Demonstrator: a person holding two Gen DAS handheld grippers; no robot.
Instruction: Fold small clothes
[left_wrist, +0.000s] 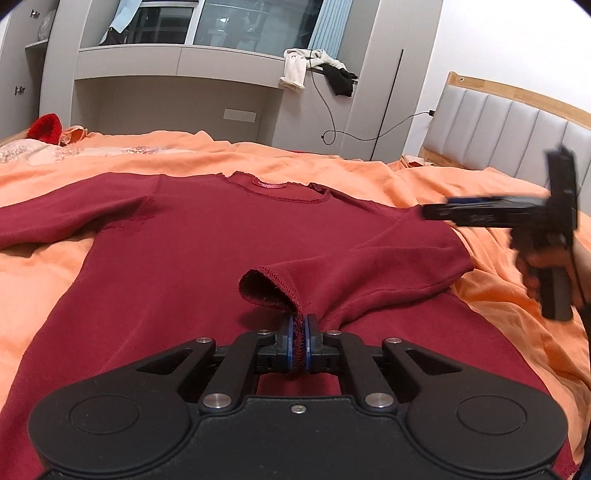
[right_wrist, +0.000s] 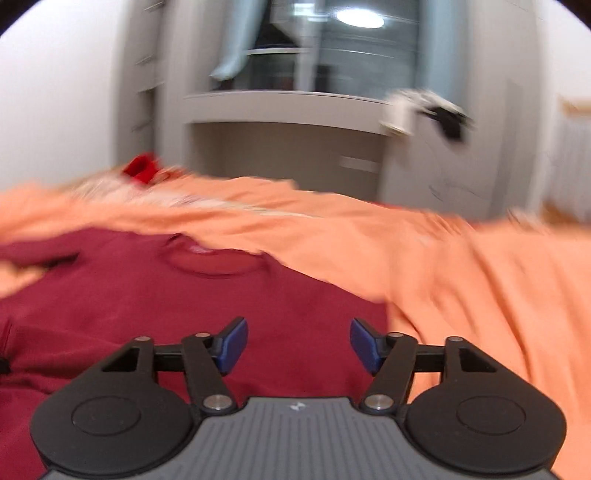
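A dark red short-sleeved shirt (left_wrist: 192, 258) lies flat on the orange bedsheet (left_wrist: 369, 177), collar away from me. Its right sleeve (left_wrist: 354, 273) is folded inward across the body. My left gripper (left_wrist: 300, 332) is shut on the cuff of that sleeve (left_wrist: 273, 291), low over the shirt's middle. My right gripper (right_wrist: 298, 345) is open and empty, hovering above the shirt's right side (right_wrist: 221, 302) near the sheet; its view is motion-blurred. It also shows in the left wrist view (left_wrist: 428, 211) at the right, held above the bed. The left sleeve (left_wrist: 66, 221) lies spread out.
A grey padded headboard (left_wrist: 517, 129) stands at the right. A grey cabinet with a recess (left_wrist: 177, 96) is behind the bed, with white and black clothes (left_wrist: 317, 70) hanging on it and a cable (left_wrist: 332, 125). A bright red item (left_wrist: 44, 127) sits far left.
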